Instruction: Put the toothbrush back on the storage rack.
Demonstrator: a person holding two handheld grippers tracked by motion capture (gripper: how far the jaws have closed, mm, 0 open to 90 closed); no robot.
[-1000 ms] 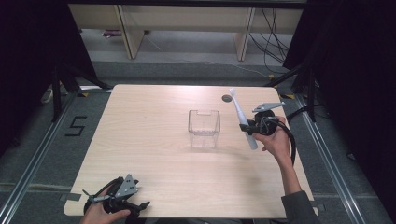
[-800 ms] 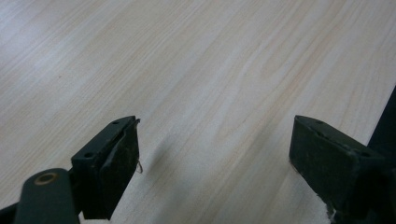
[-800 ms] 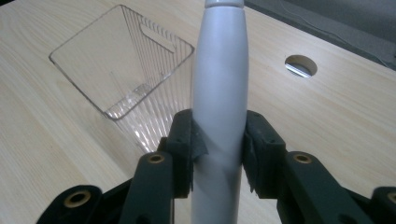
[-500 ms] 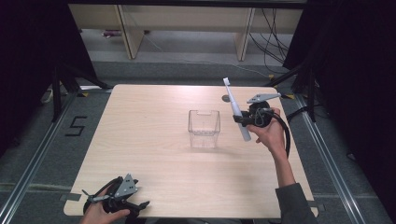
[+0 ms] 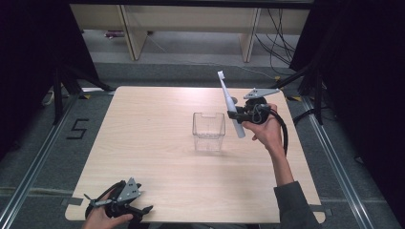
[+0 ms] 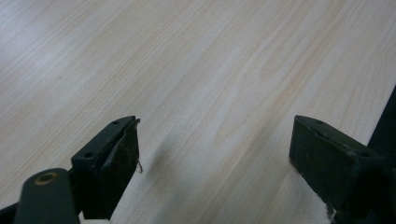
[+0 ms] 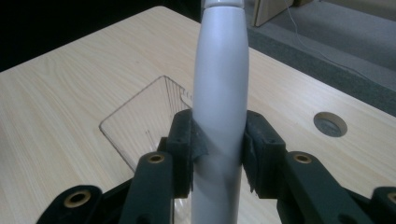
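Observation:
A white electric toothbrush (image 5: 230, 102) stands nearly upright in the air, brush head up, just right of a clear plastic box (image 5: 208, 130) in the middle of the table. My right gripper (image 5: 235, 114) is shut on its handle; in the right gripper view the white handle (image 7: 219, 112) is pinched between both pads, with the clear box (image 7: 140, 126) behind and below it. My left gripper (image 5: 143, 210) rests at the table's near left corner. Its jaws stand wide apart over bare wood in the left gripper view (image 6: 215, 158), nothing between them.
The light wooden table (image 5: 153, 143) has a round cable hole (image 7: 330, 123) near its far right side. Shelving (image 5: 191, 24) and cables lie on the floor beyond the far edge. Metal rails run along both sides of the table.
The right gripper has lifted the toothbrush and carried it up and slightly toward the box's right side, tilting it more upright. The left gripper has stayed put.

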